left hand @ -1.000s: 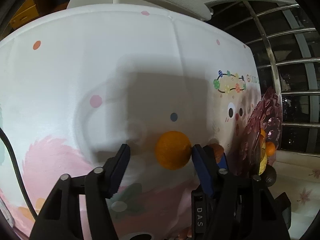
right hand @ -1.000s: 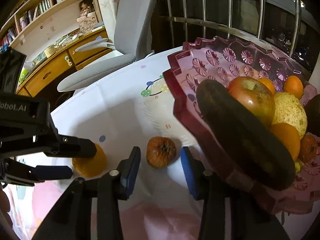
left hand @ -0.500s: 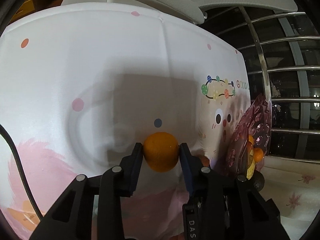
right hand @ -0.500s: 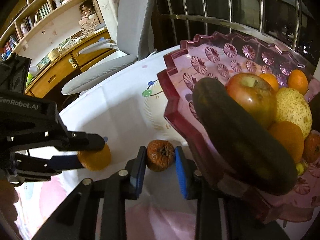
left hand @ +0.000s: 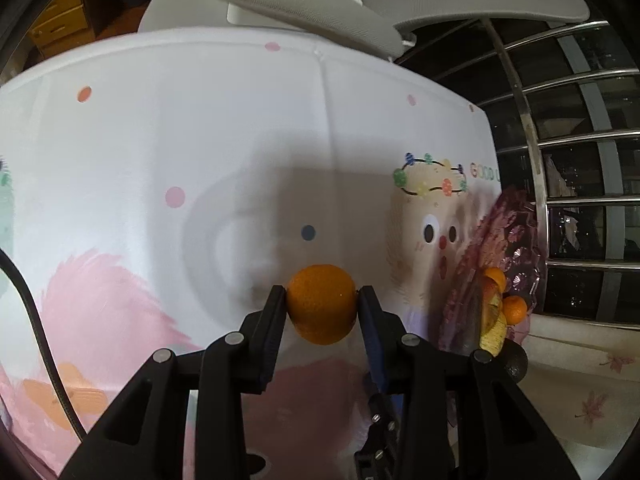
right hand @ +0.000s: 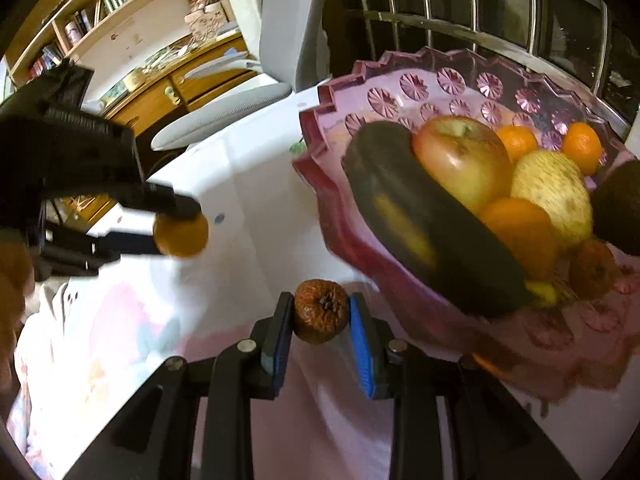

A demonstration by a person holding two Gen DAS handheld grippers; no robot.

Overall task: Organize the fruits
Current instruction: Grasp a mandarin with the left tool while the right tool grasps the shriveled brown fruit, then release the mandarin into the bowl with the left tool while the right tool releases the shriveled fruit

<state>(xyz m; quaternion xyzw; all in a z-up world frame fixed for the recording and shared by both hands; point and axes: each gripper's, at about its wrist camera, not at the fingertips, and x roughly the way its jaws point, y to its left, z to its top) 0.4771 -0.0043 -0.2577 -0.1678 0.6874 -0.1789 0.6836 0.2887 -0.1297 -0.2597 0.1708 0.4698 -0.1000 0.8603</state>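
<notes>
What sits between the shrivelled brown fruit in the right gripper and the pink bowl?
Only bare tablecloth. The right gripper holds the brown fruit just short of the pink bowl; beyond its near rim lies a dark long fruit.

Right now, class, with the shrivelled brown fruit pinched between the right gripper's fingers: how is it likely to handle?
The shrivelled brown fruit looks dried and wrinkled, so it is probably light. Its creased skin should grip well against the blue fingers and may dent if squeezed hard. Being roundish, it could roll if set on the white tablecloth.

Heaped bowl (right hand: 332, 92) right, tablecloth (right hand: 256, 184) open left
</notes>
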